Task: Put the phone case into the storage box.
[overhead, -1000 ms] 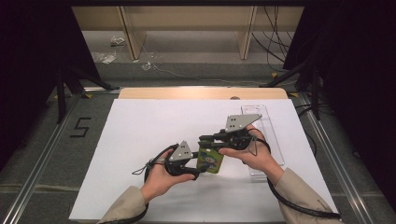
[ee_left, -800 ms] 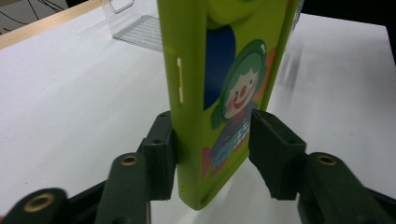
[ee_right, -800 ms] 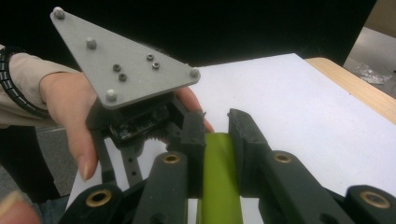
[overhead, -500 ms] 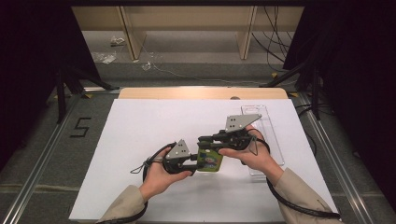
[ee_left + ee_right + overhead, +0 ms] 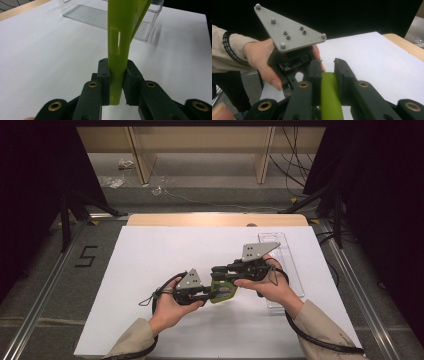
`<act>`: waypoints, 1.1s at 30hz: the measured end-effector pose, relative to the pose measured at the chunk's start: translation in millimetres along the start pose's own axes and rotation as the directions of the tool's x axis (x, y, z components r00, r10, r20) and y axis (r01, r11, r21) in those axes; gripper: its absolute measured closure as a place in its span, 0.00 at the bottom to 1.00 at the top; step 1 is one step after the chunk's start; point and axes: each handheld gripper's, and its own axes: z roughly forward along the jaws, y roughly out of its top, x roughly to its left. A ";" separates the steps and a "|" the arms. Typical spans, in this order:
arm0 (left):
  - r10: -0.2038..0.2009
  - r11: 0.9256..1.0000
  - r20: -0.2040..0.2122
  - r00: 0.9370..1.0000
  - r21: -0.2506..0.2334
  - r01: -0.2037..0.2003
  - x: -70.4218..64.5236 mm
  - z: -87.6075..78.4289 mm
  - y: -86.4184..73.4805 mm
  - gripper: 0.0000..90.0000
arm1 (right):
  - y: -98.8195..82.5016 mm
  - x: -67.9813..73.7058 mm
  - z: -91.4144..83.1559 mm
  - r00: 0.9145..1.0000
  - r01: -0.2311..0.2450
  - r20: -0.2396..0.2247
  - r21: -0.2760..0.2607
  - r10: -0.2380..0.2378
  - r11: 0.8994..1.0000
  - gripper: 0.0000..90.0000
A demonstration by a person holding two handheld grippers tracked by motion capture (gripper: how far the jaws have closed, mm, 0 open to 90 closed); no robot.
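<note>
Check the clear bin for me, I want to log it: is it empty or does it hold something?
Empty. The clear bin shows just its bare ribbed floor in the left gripper view.

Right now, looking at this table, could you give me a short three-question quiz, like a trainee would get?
1. True or false: both grippers grip the same green plastic piece.
2. What lies on the white sheet past the right gripper? A) clear plastic tray B) metal bowl C) cardboard box
3. Fill in: the left gripper has just been closing, and its pads now ___ the green piece.

Key: 1 true; 2 A, the clear plastic tray; 3 press on.
</note>
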 end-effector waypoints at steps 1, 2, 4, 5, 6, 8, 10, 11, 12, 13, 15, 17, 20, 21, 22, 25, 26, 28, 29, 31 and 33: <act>0.000 1.000 0.000 1.000 0.001 0.000 -0.1 -0.1 0.1 0.86 | 0.0 0.0 0.0 1.000 0.001 -0.001 0.001 -0.001 1.000 0.86; 0.001 1.000 -0.001 1.000 0.001 -0.001 -0.1 -0.2 0.2 0.86 | 0.0 0.0 0.0 1.000 0.002 -0.001 0.000 -0.002 1.000 0.86; 0.001 1.000 -0.001 1.000 0.002 -0.001 -0.2 -0.5 0.5 0.86 | 0.1 0.0 -0.1 1.000 0.003 -0.003 -0.001 -0.003 1.000 0.86; -0.001 1.000 -0.002 1.000 0.003 0.001 -0.2 -0.5 0.7 0.86 | 0.1 0.1 -0.3 1.000 0.003 -0.004 -0.001 -0.003 1.000 0.86; -0.004 1.000 -0.003 1.000 0.007 0.004 -0.4 -0.6 0.9 0.86 | 0.1 -0.1 -0.3 1.000 0.002 -0.006 -0.003 -0.002 1.000 0.86; -0.007 1.000 -0.002 1.000 0.010 0.007 -0.9 -0.5 1.3 0.86 | -0.1 -0.7 -0.4 1.000 -0.003 -0.006 -0.008 0.003 1.000 0.85; -0.005 1.000 -0.001 1.000 0.013 0.005 -1.1 -0.6 1.5 0.86 | -0.4 -1.2 -0.7 1.000 -0.007 -0.012 -0.012 0.007 1.000 0.84; -0.004 1.000 0.000 1.000 0.013 0.004 -1.2 -0.6 1.5 0.86 | -0.4 -1.2 -0.7 1.000 -0.006 -0.013 -0.012 0.005 1.000 0.84; -0.004 1.000 0.002 1.000 0.012 0.004 -1.6 -0.5 1.6 0.86 | -0.3 -1.0 -0.7 1.000 -0.003 -0.014 -0.012 0.003 1.000 0.84; -0.004 1.000 0.005 1.000 0.012 0.004 -1.7 -0.5 1.7 0.86 | -0.1 -0.9 -0.7 1.000 -0.001 -0.015 -0.013 0.000 1.000 0.83; -0.003 1.000 0.006 1.000 0.012 0.003 -2.0 -0.4 1.6 0.86 | 0.1 -0.8 -0.8 1.000 0.002 -0.016 -0.013 -0.002 1.000 0.83; -0.003 1.000 0.008 1.000 0.014 0.003 -1.9 -0.2 1.6 0.86 | -0.1 -1.0 -1.1 1.000 0.006 -0.016 -0.011 -0.006 1.000 0.83; 0.001 1.000 0.008 1.000 0.018 -0.001 -2.6 -0.1 1.7 0.86 | -0.2 -1.8 -1.5 1.000 0.017 -0.010 -0.008 -0.017 1.000 0.77; 0.001 1.000 0.008 1.000 0.018 -0.001 -2.9 -0.1 1.7 0.86 | -0.4 -2.4 -1.6 1.000 0.018 -0.004 -0.006 -0.018 1.000 0.74; 0.000 1.000 0.006 1.000 0.019 0.000 -2.9 -0.2 1.9 0.86 | -0.5 -3.1 -2.0 1.000 0.020 0.003 -0.007 -0.020 1.000 0.71; -0.005 1.000 -0.005 1.000 0.016 0.005 -2.1 -1.0 2.0 0.86 | -1.0 -5.4 -3.7 1.000 0.014 0.016 -0.016 -0.013 1.000 0.62; -0.005 1.000 -0.010 1.000 0.017 0.005 -1.9 -1.4 2.0 0.86 | -1.2 -6.2 -4.0 0.999 0.014 0.030 -0.021 -0.014 1.000 0.58; -0.011 1.000 -0.025 1.000 0.013 0.012 -1.5 -2.0 2.0 0.86 | -1.5 -8.0 -4.7 0.999 0.006 0.044 -0.037 -0.004 0.999 0.51; -0.013 1.000 -0.033 0.999 0.011 0.013 -1.0 -2.3 2.0 0.86 | -1.9 -8.6 -4.7 0.998 0.000 0.057 -0.049 0.003 0.999 0.46; -0.020 1.000 -0.055 0.998 0.007 0.020 -0.7 -3.1 1.9 0.86 | -2.7 -10.3 -4.6 0.997 -0.007 0.078 -0.059 0.012 0.998 0.40; -0.030 1.000 -0.078 0.997 0.002 0.031 -0.2 -4.1 1.9 0.86 | -3.8 -11.7 -4.6 0.995 -0.024 0.094 -0.085 0.032 0.996 0.36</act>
